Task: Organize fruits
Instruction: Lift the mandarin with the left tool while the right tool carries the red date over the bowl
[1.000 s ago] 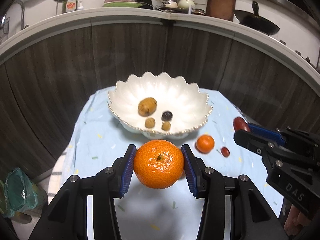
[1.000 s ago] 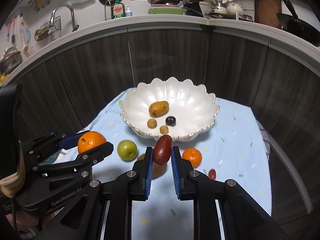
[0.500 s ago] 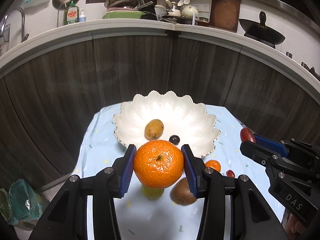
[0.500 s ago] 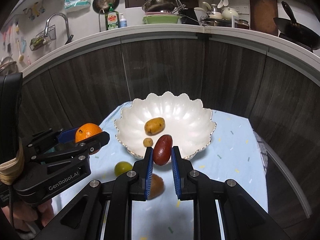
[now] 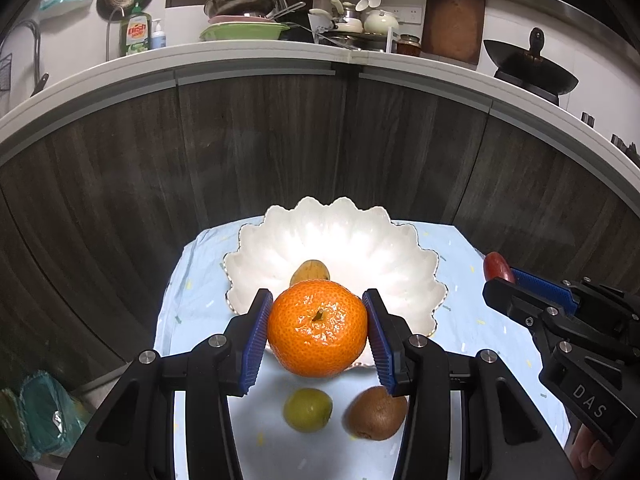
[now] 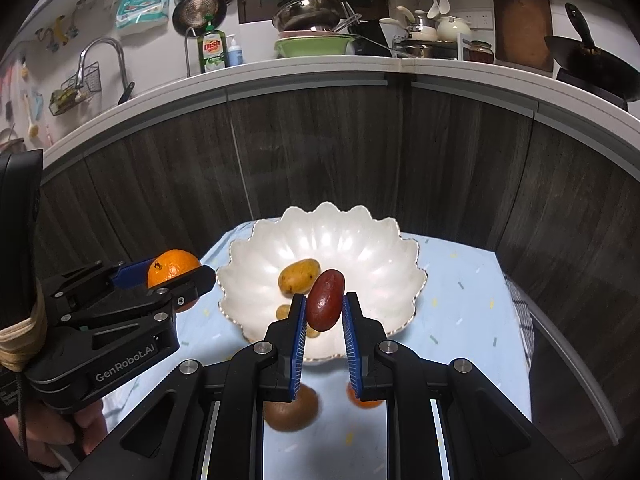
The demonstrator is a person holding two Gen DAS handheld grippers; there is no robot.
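A: A pale blue tablecloth (image 5: 200, 304) is seen, boxed in by dark cabinet fronts (image 5: 260, 152); the orange (image 5: 317, 330) is pinched by the left gripper (image 5: 317, 332) over the white bowl (image 5: 400, 264).

B: And the red fruit (image 6: 326, 305) is clamped by the right gripper (image 6: 325, 320) above the bowl's near rim; open cloth is left at right.

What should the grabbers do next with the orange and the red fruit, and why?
Probably carry both a bit further forward over the bowl, then let go. The left gripper is shut on the orange and the right gripper on the red fruit. Both hang near the bowl's front rim, and other fruit lies inside already.
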